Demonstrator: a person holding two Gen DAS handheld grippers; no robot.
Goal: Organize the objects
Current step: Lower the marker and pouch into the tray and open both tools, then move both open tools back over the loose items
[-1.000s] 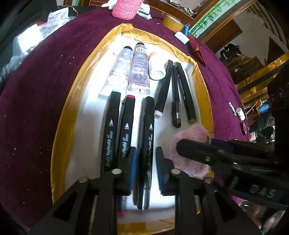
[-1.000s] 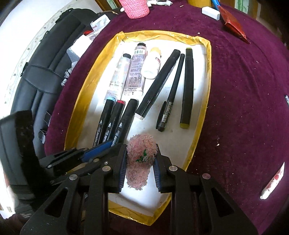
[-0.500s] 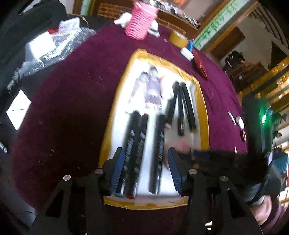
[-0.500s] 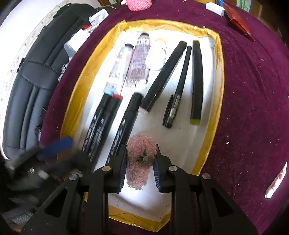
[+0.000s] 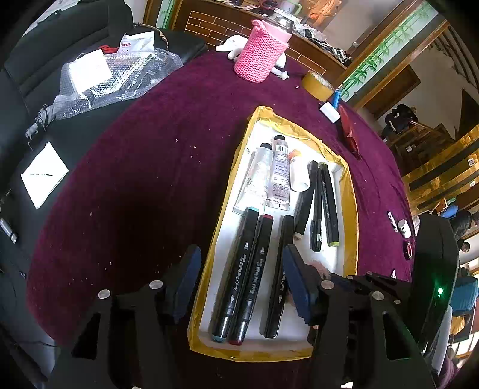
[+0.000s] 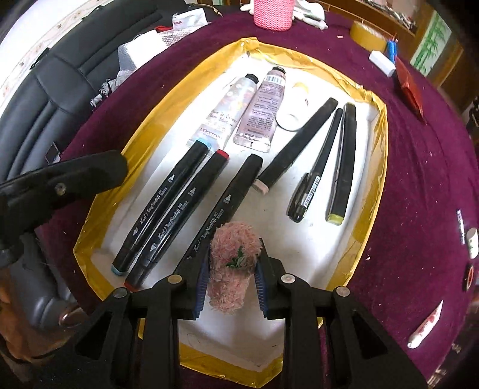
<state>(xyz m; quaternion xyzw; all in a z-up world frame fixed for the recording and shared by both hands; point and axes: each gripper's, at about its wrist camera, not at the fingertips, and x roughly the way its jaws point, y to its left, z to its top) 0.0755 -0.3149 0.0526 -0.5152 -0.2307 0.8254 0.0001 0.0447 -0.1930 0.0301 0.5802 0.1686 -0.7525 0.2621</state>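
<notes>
A white tray with a gold rim [image 5: 350,191] [image 6: 381,149] lies on the purple tablecloth. It holds three black art markers [image 5: 254,269] [image 6: 167,206], two cream tubes [image 5: 269,176] [image 6: 242,110], a small white bottle [image 5: 298,176] [image 6: 295,104] and three dark pens [image 5: 321,206] [image 6: 326,158]. My right gripper [image 6: 230,282] is shut on a fluffy pink pompom [image 6: 232,269], low over the tray's near end, right of the third marker. My left gripper [image 5: 239,284] is open and empty, raised above the tray's near left corner.
A pink knitted cup [image 5: 260,51] [image 6: 272,15], a tape roll [image 5: 317,85] [image 6: 368,36], a white eraser [image 5: 329,112] and a red packet [image 5: 348,134] [image 6: 410,86] lie beyond the tray. Small items [image 5: 402,229] [image 6: 470,239] lie at the cloth's right. Black seats with bubble wrap [image 5: 113,77] stand left.
My left gripper let go of the third marker, opened wide and pulled up and back to the left. My right gripper stays shut on the pompom over the tray.
</notes>
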